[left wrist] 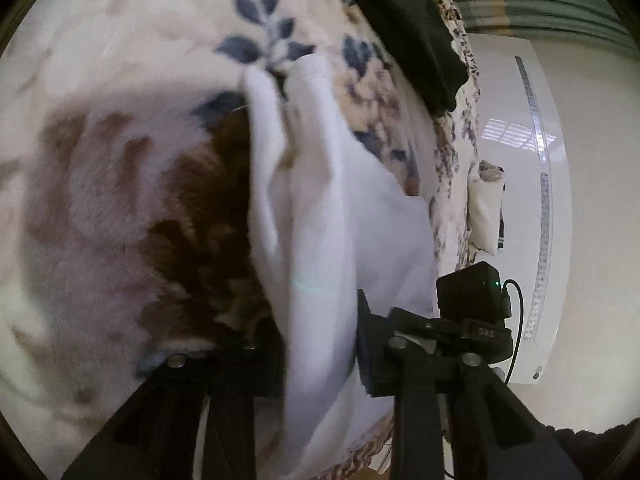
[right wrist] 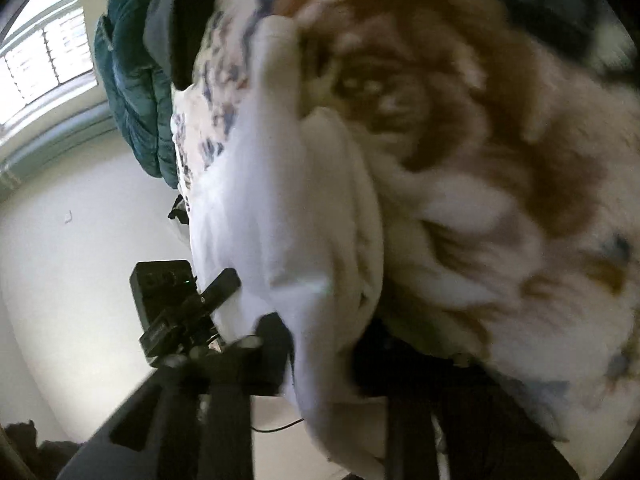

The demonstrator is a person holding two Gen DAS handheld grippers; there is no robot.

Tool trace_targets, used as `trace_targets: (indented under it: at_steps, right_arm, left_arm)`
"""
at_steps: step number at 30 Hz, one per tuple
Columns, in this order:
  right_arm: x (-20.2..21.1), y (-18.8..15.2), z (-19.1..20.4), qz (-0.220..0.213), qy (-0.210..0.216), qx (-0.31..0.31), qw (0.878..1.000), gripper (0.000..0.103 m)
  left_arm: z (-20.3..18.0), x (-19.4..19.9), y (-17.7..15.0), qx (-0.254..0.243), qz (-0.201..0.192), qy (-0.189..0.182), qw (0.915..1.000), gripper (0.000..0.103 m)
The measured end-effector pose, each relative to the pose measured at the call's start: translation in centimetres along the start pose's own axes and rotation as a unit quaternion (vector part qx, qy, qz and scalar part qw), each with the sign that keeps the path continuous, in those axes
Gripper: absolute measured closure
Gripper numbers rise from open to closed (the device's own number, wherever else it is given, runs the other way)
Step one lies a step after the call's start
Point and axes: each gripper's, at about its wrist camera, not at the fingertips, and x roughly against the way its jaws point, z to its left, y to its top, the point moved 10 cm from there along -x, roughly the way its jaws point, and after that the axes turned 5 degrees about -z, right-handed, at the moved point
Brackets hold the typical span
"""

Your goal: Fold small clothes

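- The floral blanket point(left wrist: 100, 168) covers the bed and fills the left of the left wrist view; its plush, flat top is presumably the surface the folding is done on.
- The left claw point(left wrist: 316, 356) is closed narrowly on the white garment point(left wrist: 320, 208). The cloth passes between its two black fingers and runs away from it in two long folds toward the blue leaf print, so the claw seems to have one edge or corner, held so the rest can trail.
- A dark cloth point(left wrist: 412, 28) lies at the far edge of the bed, well apart from the garment, and looks uninvolved.
- In the right wrist view, a teal quilted item point(right wrist: 132, 92) hangs at the bed's edge near the window point(right wrist: 44, 52), also clear of the work.
- The right claw point(right wrist: 320, 360) is likewise pinched on the same white garment point(right wrist: 280, 200), which bunches out from between its fingers and lies against the blanket point(right wrist: 500, 160).
- With both claws gripping, the garment is most likely being stretched between them to spread or fold it; blur hides which parts of it they grip.
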Motion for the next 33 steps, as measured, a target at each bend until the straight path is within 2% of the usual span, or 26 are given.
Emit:
trace_targets:
  at_steps: [2, 8, 12, 15, 20, 22, 24, 27, 30, 33]
  right_arm:
    - [0.4, 0.1, 0.8, -0.003, -0.007, 0.011, 1.0, 0.087]
    - [4.2, 1.7, 5.8, -0.029, -0.008, 0.057, 0.998, 0.088]
    - [7.1, 5.7, 11.1, -0.056, -0.006, 0.093, 0.994, 0.088]
    - [8.9, 9.6, 14.5, -0.078, -0.007, 0.118, 0.99, 0.088]
    - [10.3, 19.3, 20.1, -0.116, -0.006, 0.154, 0.981, 0.088]
    - [10.2, 23.9, 21.4, -0.126, -0.013, 0.167, 0.978, 0.088]
    - [9.6, 28.3, 22.1, -0.131, -0.031, 0.182, 0.974, 0.088]
    - [7.6, 33.1, 21.6, -0.123, -0.065, 0.192, 0.972, 0.088]
    - [6.0, 36.2, 20.1, -0.114, -0.099, 0.191, 0.97, 0.088]
    - [5.5, 36.9, 19.4, -0.109, -0.113, 0.19, 0.969, 0.087]
  left_arm:
    - [-1.3, 0.4, 0.3, -0.013, -0.007, 0.003, 0.9999, 0.082]
    - [-6.0, 2.7, 2.7, -0.046, -0.027, -0.021, 0.9984, 0.082]
    - [-9.7, 3.9, 6.6, -0.073, -0.05, -0.04, 0.9953, 0.082]
    - [-12.9, 3.9, 11.4, -0.091, -0.071, -0.052, 0.992, 0.082]
    - [-16.2, 2.8, 21.7, -0.119, -0.111, -0.057, 0.985, 0.082]
    - [-16.5, 1.0, 26.5, -0.125, -0.122, -0.053, 0.9833, 0.082]
    - [-15.9, -0.9, 29.6, -0.131, -0.121, -0.039, 0.9832, 0.081]
    - [-14.2, -4.3, 33.5, -0.133, -0.109, -0.018, 0.9849, 0.081]
    - [-12.1, -6.9, 35.2, -0.134, -0.091, 0.016, 0.9866, 0.078]
    - [-11.6, -7.1, 35.3, -0.133, -0.091, 0.024, 0.9866, 0.075]
